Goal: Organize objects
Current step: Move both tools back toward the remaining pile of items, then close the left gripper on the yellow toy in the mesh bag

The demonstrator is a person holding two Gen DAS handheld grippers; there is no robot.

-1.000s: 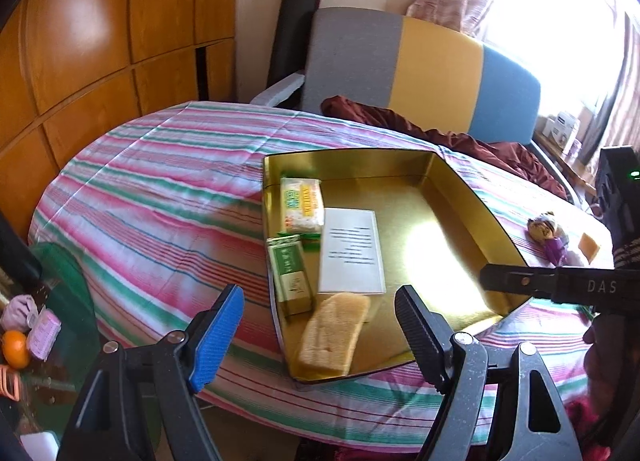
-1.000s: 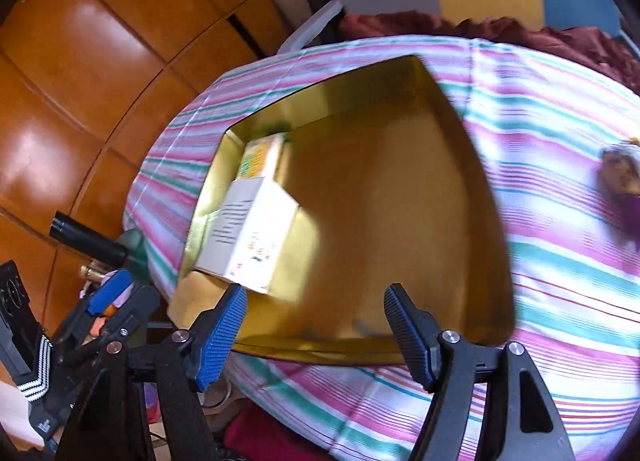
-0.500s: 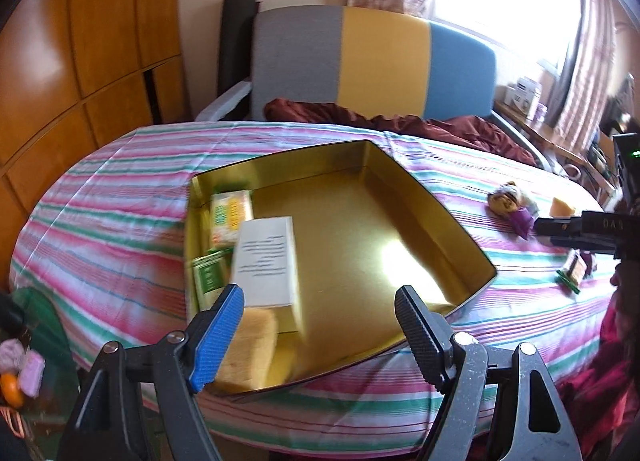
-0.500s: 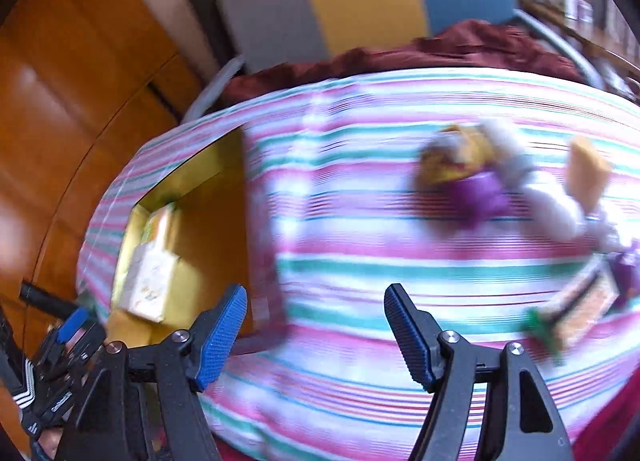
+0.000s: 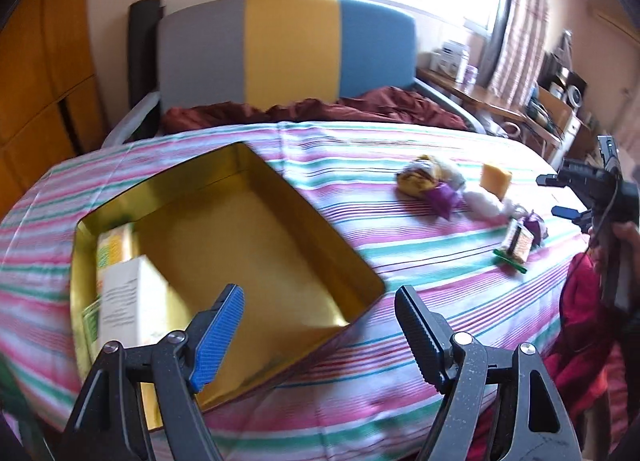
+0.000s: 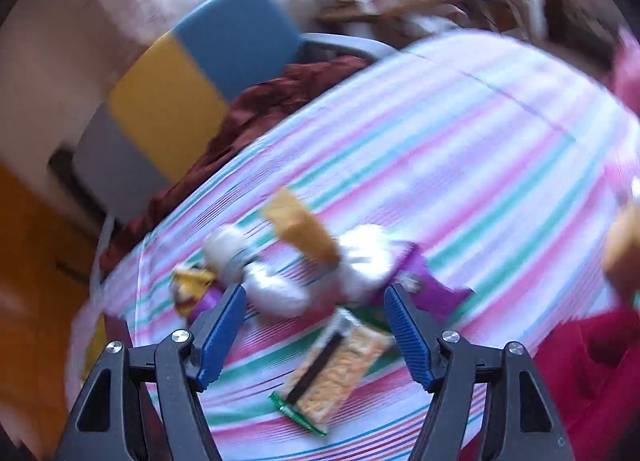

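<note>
Trouble likely in the snack heap, low middle of the right wrist view, on striped cloth (image 6: pixel 480 141). Cracker packet (image 6: pixel 340 365) nearest, white wrapped sweets (image 6: pixel 276 289) touching just behind, orange packet (image 6: pixel 300 229) above those, purple wrapper (image 6: pixel 432 281) at the right. Right gripper (image 6: pixel 314 293) over the heap, fingers spread wide and opening, pinching nothing. Left gripper (image 5: pixel 320 301) low in the left wrist view, fingers spread too, empty, over the near corner of gold tin (image 5: pixel 248 253). White box (image 5: pixel 128 301) already inside the tin at its left end; heap well apart, at the right of that view.

Could grab two snacks at once, with all of them packed so close. Could knock the sweets away while closing on the cracker packet. Could pinch only the thin green edge and drop the packet on the way to the tin. Could crush the crackers with too hard a squeeze. Could catch the cloth and pull it into a bump. Very blurry right view, so hard to aim well.
</note>
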